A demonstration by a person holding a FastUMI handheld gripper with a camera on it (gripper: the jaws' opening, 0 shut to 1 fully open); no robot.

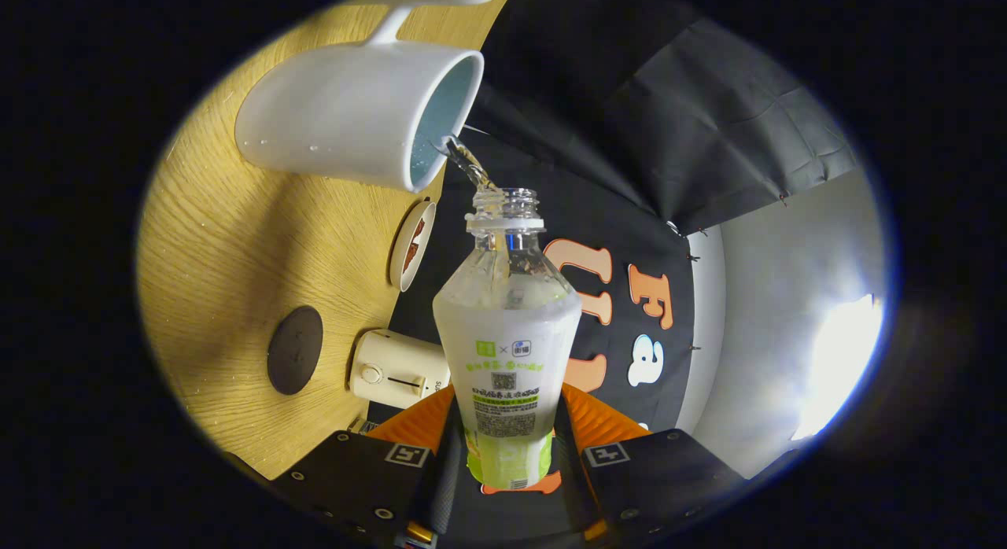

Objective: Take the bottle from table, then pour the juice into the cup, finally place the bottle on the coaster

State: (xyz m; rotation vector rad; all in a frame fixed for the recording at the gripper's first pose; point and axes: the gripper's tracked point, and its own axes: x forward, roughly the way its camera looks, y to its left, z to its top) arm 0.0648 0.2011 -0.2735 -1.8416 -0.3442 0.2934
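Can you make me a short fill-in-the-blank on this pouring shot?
1. The gripper is shut on the ____.
2. Liquid streams from the bottle into the white ____.
3. The dark round coaster lies on the ____ table.
4. Beside the coaster stands a cream ____.

Missing words: bottle; cup; wooden; toaster.
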